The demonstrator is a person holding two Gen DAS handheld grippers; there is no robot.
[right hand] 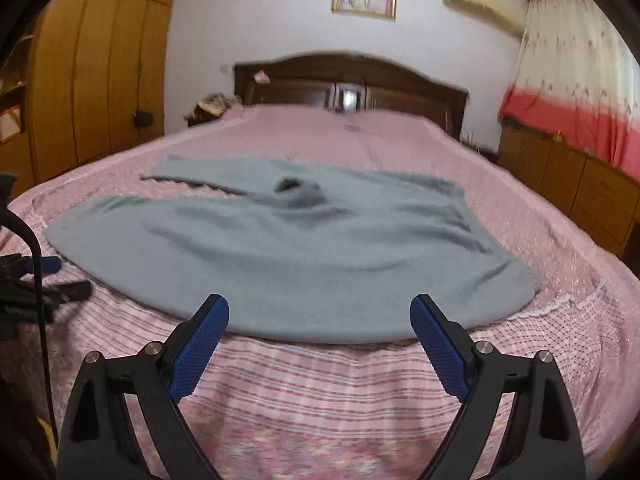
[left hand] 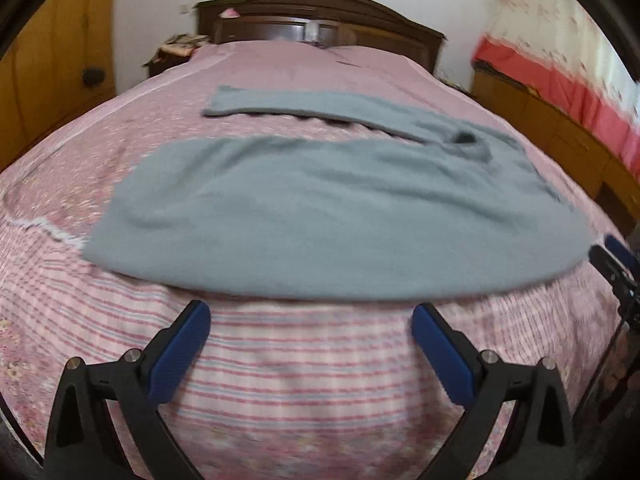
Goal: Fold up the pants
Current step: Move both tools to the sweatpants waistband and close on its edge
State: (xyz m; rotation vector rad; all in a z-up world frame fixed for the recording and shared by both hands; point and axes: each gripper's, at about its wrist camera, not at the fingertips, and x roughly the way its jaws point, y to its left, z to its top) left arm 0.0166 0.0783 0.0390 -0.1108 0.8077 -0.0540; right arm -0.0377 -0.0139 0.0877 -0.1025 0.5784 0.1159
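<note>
Grey-blue pants [left hand: 320, 216] lie spread flat across the pink bed [left hand: 304, 368], legs running left, the waist end to the right. The far leg [left hand: 280, 102] lies apart from the near one. My left gripper [left hand: 311, 314] is open, its blue pads just short of the near edge of the cloth, nothing between them. In the right wrist view the same pants [right hand: 296, 256] lie ahead; my right gripper [right hand: 319, 308] is open, its pads level with the near hem, empty. The right gripper's tip [left hand: 614, 260] shows at the right edge of the left view, and the left gripper [right hand: 40, 280] at the left edge of the right view.
A dark wooden headboard [right hand: 352, 80] stands at the far end of the bed. A wooden wardrobe [right hand: 100, 72] is on the left, low wooden cabinets [right hand: 580, 192] and a red-and-cream curtain [right hand: 572, 92] on the right. A black cable [right hand: 38, 264] hangs at the left of the right view.
</note>
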